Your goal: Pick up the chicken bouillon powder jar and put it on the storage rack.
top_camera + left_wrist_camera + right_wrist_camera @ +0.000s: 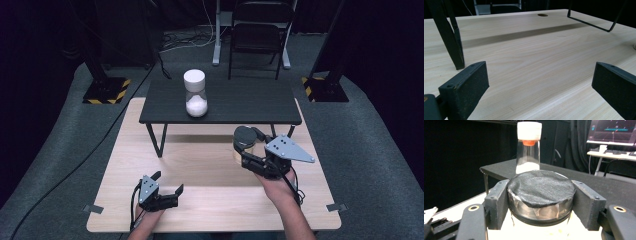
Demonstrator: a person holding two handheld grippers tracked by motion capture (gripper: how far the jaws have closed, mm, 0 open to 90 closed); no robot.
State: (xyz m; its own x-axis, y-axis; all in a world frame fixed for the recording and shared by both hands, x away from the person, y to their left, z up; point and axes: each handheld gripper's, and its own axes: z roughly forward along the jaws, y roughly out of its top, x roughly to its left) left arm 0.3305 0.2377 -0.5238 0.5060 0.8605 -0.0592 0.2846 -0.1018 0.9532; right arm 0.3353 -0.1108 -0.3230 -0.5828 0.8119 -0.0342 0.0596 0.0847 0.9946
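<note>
The right gripper (246, 150) holds a black-lidded jar (244, 141) firmly by its neck, above the bench (210, 175) and near the black shelf (250, 107). It is best kept upright and carried slowly. The left gripper (167, 184) rests wide open and empty.

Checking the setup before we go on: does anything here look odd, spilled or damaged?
The jar in the right gripper has a black lid wrap that is wrinkled at its rim. Nothing looks spilled or broken.
</note>
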